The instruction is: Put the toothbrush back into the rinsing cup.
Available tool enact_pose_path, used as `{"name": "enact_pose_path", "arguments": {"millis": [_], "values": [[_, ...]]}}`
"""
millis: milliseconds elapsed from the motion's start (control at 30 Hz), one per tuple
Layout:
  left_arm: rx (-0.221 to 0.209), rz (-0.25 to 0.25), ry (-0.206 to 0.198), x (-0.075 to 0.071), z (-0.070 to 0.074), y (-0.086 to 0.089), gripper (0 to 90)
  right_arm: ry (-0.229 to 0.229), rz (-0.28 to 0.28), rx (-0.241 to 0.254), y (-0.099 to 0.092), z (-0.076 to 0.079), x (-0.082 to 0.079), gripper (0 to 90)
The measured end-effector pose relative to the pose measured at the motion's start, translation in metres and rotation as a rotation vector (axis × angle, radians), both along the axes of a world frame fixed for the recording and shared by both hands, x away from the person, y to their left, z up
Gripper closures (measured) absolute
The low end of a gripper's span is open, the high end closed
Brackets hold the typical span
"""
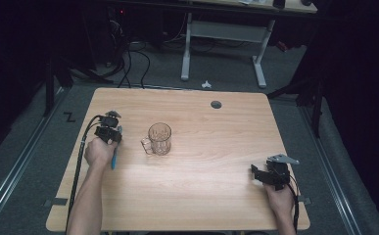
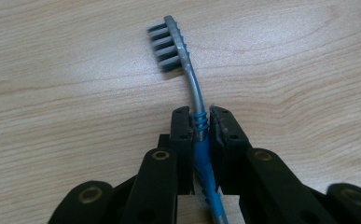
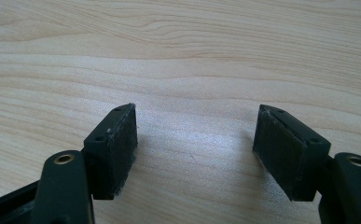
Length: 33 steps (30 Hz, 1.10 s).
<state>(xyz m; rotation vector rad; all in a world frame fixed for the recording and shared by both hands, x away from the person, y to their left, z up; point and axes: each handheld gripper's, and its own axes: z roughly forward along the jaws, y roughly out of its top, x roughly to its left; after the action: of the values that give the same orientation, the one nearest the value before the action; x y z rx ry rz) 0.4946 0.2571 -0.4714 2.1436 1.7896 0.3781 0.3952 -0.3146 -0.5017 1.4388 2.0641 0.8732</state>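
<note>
A toothbrush with a grey bristled head and a blue ribbed handle lies on the wooden table. My left gripper is shut on its neck, the head sticking out past the pads. In the high view the left gripper sits at the table's left with the blue handle of the toothbrush trailing back beside the hand. A clear glass mug stands upright a little to its right. My right gripper is open over bare wood, and in the high view the right gripper rests near the front right.
A round grommet hole sits near the table's far edge. Beyond the table stand a white desk frame and cables on the grey floor. Black cables trail from both grippers toward the front edge.
</note>
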Motion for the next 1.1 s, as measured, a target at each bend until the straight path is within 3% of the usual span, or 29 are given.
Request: {"name": "enact_pose_path", "arguments": {"millis": [533,1100], "values": [[-0.006,-0.015,-0.041,-0.008,0.013,-0.001,80.2,0.000,0.000,0.000,0.000,0.000,0.000,30.6],[-0.059,-0.046,-0.103,-0.020,0.032,-0.004,80.5,0.000,0.000,0.000,0.000,0.000,0.000,30.5]]}}
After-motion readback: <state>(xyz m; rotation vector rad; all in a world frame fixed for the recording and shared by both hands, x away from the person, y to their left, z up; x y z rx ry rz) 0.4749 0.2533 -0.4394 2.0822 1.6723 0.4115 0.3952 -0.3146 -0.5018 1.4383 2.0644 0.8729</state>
